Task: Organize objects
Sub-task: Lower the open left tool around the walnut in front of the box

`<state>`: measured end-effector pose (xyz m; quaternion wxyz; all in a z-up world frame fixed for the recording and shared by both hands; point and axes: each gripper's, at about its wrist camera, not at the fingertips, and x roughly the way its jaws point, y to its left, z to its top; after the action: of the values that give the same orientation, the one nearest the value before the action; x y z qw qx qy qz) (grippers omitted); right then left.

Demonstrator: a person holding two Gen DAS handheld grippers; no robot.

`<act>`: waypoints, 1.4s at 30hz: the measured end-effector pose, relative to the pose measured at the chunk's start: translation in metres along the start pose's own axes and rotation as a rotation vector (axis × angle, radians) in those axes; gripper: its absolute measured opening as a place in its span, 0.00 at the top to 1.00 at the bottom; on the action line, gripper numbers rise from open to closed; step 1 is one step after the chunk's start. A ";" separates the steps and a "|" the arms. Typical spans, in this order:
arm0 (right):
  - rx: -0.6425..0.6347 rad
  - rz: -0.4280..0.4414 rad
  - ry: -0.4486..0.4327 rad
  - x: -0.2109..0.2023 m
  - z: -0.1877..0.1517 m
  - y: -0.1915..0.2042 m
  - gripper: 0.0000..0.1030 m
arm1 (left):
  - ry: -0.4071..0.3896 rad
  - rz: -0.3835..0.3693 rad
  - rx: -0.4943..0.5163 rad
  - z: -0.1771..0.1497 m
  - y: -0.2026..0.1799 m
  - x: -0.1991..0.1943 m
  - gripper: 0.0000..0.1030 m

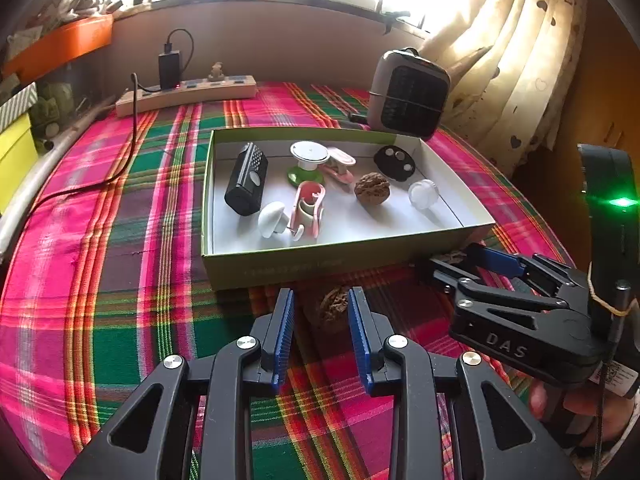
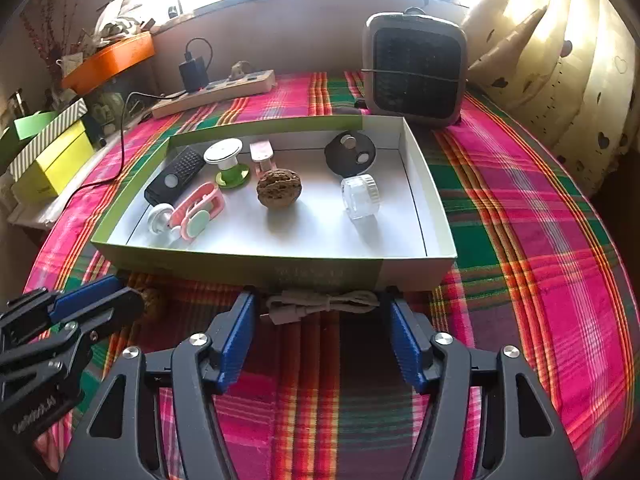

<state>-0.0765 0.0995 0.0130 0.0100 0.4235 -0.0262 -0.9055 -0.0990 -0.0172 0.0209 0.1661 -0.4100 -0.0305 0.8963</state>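
Here the shallow cardboard box sits in the middle of the plaid tablecloth as the collecting place, which is probably why both tools work along its near wall, where the last loose items lie. The left gripper has its blue pads on either side of a walnut on the cloth just in front of the box; the pads look set against its sides, so I judge it clenched on the nut, though contact is hard to confirm. The right gripper stands released, its jaws wide on either side of a bundled grey cable lying against the box wall, not yet touching it. That spread suits the bundle's length. Counted inside the box: 1 black remote-like device, 1 walnut, 1 white and green spool, 2 pink clips, 1 white knob, 1 clear cap and 1 black round disc, so 8 items. Outside it remain 2: the walnut and the cable. Beyond the box stand 1 small heater and 1 power strip, likely not part of the sorting.
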 end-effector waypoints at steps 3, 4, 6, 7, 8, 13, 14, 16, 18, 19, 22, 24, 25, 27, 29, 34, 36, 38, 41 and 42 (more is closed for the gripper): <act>-0.002 -0.022 0.009 0.001 -0.001 0.000 0.35 | 0.002 -0.012 -0.007 0.000 0.002 0.001 0.75; 0.002 -0.027 0.011 0.000 -0.002 -0.001 0.34 | 0.001 -0.016 -0.010 0.000 0.003 0.001 0.75; -0.002 -0.042 0.013 -0.003 -0.005 -0.003 0.34 | 0.002 -0.025 -0.013 -0.001 0.004 0.001 0.75; -0.007 -0.056 0.019 -0.003 -0.006 -0.003 0.34 | 0.002 -0.027 -0.012 -0.001 0.004 0.001 0.75; -0.012 -0.073 0.026 -0.003 -0.008 -0.005 0.34 | 0.003 -0.031 -0.011 -0.001 0.003 0.002 0.75; 0.012 -0.116 0.043 -0.009 -0.016 -0.022 0.34 | 0.005 -0.036 -0.010 -0.002 0.003 0.002 0.75; 0.015 -0.128 0.044 -0.010 -0.016 -0.024 0.34 | 0.005 -0.035 -0.010 -0.002 0.003 0.002 0.75; 0.025 -0.147 0.046 -0.012 -0.018 -0.031 0.34 | 0.007 -0.038 -0.010 -0.001 0.003 0.003 0.75; 0.049 -0.142 0.042 -0.015 -0.019 -0.036 0.34 | 0.007 -0.039 -0.010 -0.002 0.003 0.002 0.75; 0.059 -0.125 0.034 -0.016 -0.019 -0.036 0.34 | 0.007 -0.038 -0.010 -0.002 0.003 0.002 0.75; 0.070 -0.061 0.010 -0.015 -0.016 -0.029 0.34 | 0.008 -0.040 -0.014 -0.002 0.003 0.002 0.75; 0.058 -0.044 -0.010 -0.012 -0.013 -0.019 0.34 | 0.009 -0.043 -0.018 -0.002 0.003 0.003 0.75; 0.056 -0.048 -0.010 -0.010 -0.011 -0.014 0.34 | 0.009 -0.043 -0.018 -0.002 0.004 0.002 0.75; 0.063 -0.034 -0.008 -0.005 -0.007 -0.008 0.34 | 0.010 -0.047 -0.021 -0.002 0.004 0.002 0.74; 0.060 -0.046 -0.002 -0.001 -0.003 -0.004 0.34 | 0.012 -0.054 -0.025 -0.002 0.005 0.002 0.74; 0.090 -0.081 0.014 0.007 0.003 -0.005 0.34 | 0.017 -0.066 -0.029 -0.002 0.007 0.003 0.72; 0.092 -0.100 0.030 0.009 0.002 -0.007 0.34 | 0.018 -0.069 -0.030 -0.002 0.007 0.003 0.72; 0.083 -0.122 0.040 0.007 0.000 -0.008 0.34 | 0.020 -0.074 -0.032 -0.002 0.007 0.004 0.72; 0.093 -0.136 0.050 0.002 -0.005 -0.017 0.34 | 0.025 -0.078 -0.028 -0.002 0.006 0.005 0.72; 0.094 -0.148 0.052 0.001 -0.007 -0.020 0.34 | 0.027 -0.079 -0.025 -0.002 0.006 0.005 0.72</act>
<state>-0.0718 0.1189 0.0068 -0.0762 0.4477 -0.0372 -0.8901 -0.1022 -0.0212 0.0147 0.1967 -0.4227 -0.0557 0.8829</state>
